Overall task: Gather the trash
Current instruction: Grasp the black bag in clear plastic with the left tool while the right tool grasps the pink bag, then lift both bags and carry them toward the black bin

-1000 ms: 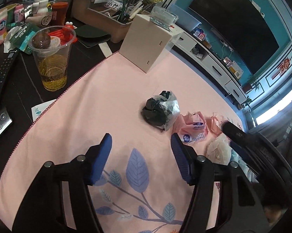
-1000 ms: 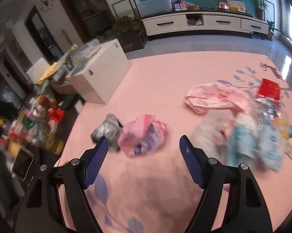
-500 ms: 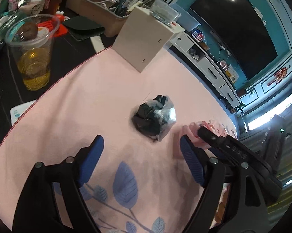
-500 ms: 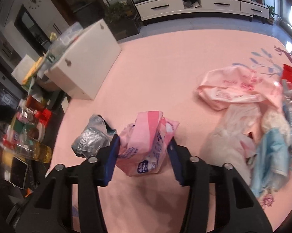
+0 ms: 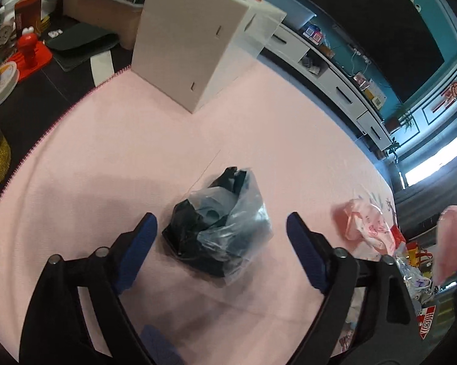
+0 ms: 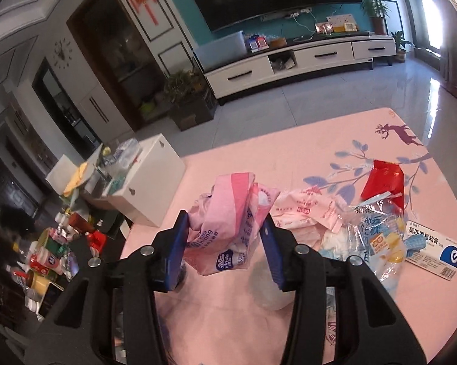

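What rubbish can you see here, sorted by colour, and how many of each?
Counting only pieces I can tell apart:
Pink wrappers: 2, one held, one lying
Red wrapper: 1
Dark bag in clear plastic: 1
Blue-and-clear plastic pack: 1
White-and-blue box: 1
Total: 6

Two close wrist views, shared pink mat (image 5: 113,158)

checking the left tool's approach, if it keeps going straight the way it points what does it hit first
Most likely the dark crumpled plastic bag, lying between the open fingers of the left tool on the pink tablecloth. Depth is hard to judge.
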`<state>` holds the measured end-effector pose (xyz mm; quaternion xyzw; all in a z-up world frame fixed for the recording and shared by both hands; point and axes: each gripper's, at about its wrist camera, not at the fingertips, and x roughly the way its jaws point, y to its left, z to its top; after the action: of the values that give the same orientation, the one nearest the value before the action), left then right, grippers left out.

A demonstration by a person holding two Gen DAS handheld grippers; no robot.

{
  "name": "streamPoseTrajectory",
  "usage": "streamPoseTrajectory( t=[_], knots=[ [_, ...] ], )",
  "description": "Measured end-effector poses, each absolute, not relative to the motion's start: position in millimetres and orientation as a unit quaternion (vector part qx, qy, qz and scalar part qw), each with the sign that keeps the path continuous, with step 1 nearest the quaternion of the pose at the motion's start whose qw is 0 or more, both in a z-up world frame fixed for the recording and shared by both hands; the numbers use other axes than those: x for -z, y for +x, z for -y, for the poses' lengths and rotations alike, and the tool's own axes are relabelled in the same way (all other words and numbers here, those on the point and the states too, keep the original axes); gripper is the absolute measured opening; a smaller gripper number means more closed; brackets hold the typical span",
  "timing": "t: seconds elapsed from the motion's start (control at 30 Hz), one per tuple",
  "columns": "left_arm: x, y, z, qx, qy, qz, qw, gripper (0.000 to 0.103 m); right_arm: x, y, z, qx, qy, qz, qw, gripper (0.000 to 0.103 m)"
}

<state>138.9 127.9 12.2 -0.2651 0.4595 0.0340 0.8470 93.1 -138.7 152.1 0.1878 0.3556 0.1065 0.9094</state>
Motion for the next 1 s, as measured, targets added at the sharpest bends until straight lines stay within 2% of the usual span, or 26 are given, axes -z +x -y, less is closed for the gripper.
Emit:
streamPoseTrajectory(
  t=[0.03, 0.13, 0.23, 0.5, 0.7, 0.83, 1.0],
  knots=[
    [-13.2, 137.6, -125.4, -0.040, -0.258, -0.449, 0.854, 0.076, -152.4, 93.2, 138.7, -0.107, 0.188, -0.356, 0.909, 0.048],
    [-13.1, 136.6, -118.4, -0.029, -0.247, -0.450, 0.858, 0.064, -154.0, 91.6, 138.1, -0.103, 0.182, -0.355, 0.911, 0.048],
    [-14.6, 132.1, -115.2, -0.026, -0.244, -0.450, 0.859, 0.060, -159.6, 84.3, 137.3, -0.098, 0.176, -0.344, 0.917, 0.048],
    [-48.7, 77.9, -93.7, -0.023, -0.244, -0.432, 0.868, 0.059, -168.8, 35.1, 165.4, -0.087, 0.133, -0.347, 0.924, 0.048],
    [-94.5, 19.3, -58.2, -0.024, -0.179, -0.383, 0.906, 0.059, -164.7, -5.6, 198.4, -0.050, 0.096, -0.357, 0.928, 0.049],
    [-98.0, -19.8, -48.0, -0.002, -0.193, -0.376, 0.906, 0.059, -149.8, -37.5, 224.9, -0.037, 0.088, -0.365, 0.926, 0.049],
    [-85.9, -58.8, -26.8, 0.017, -0.187, -0.388, 0.902, 0.060, -125.7, -69.2, 256.7, -0.027, 0.129, -0.374, 0.918, 0.049]
  ],
)
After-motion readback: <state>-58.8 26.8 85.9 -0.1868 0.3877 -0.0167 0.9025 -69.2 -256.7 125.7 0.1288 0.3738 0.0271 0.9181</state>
